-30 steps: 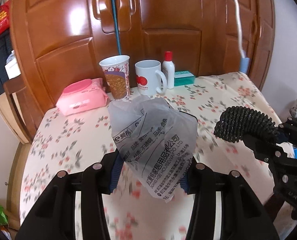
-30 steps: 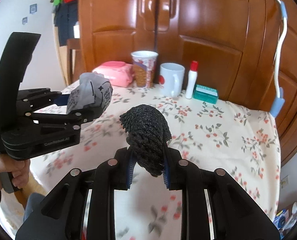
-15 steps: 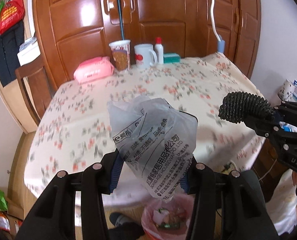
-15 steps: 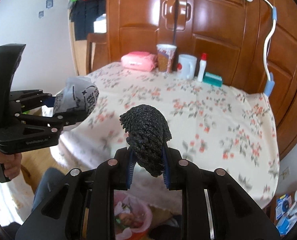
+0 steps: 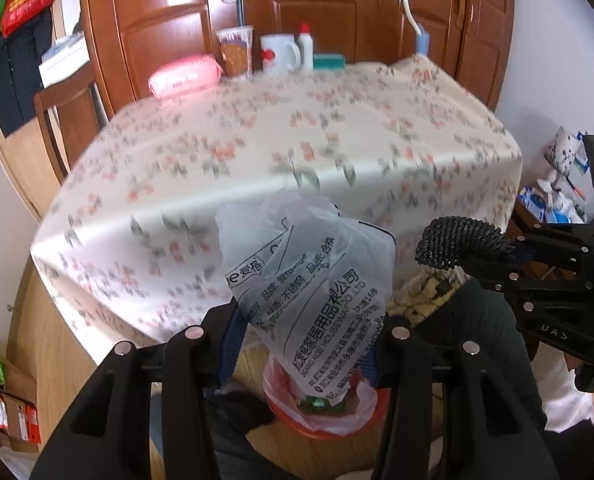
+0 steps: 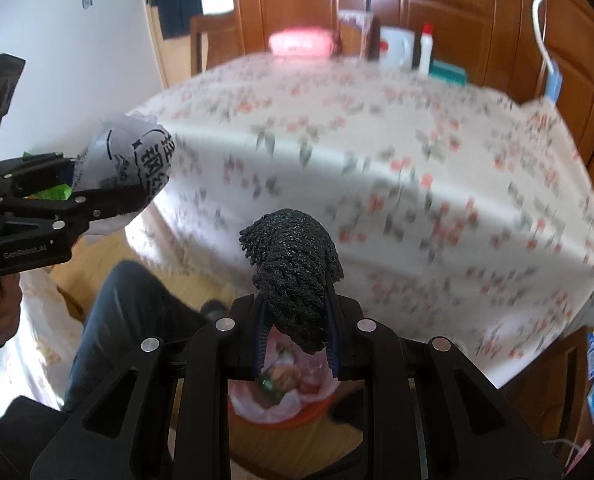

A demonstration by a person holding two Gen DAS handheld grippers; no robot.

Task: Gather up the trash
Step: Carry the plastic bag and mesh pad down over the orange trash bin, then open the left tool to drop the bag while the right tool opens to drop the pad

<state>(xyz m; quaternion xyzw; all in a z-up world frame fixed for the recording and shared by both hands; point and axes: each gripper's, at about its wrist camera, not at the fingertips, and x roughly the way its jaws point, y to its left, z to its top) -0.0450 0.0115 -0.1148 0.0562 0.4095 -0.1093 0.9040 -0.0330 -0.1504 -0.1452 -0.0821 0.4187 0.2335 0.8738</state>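
My left gripper (image 5: 297,344) is shut on a crumpled clear plastic bag (image 5: 309,280) printed with black text; it also shows in the right wrist view (image 6: 129,164). My right gripper (image 6: 297,344) is shut on a black knitted wad (image 6: 297,268), which also shows at the right of the left wrist view (image 5: 457,240). Both are held off the table's near edge, above a red trash bin lined with a pink bag (image 5: 325,416), also seen below my right gripper (image 6: 281,404). Some trash lies in the bin.
The table with a floral cloth (image 5: 297,136) stands ahead. At its far edge are a pink wipes pack (image 5: 185,76), a paper cup (image 5: 236,52), a white mug (image 5: 279,54), a small bottle (image 5: 305,46) and a green box (image 5: 329,62). A person's legs (image 6: 129,320) are beside the bin.
Both grippers have pulled back from over the table and tilted down, each still holding its item. The trash bin on the floor has come into fuller view beneath them.
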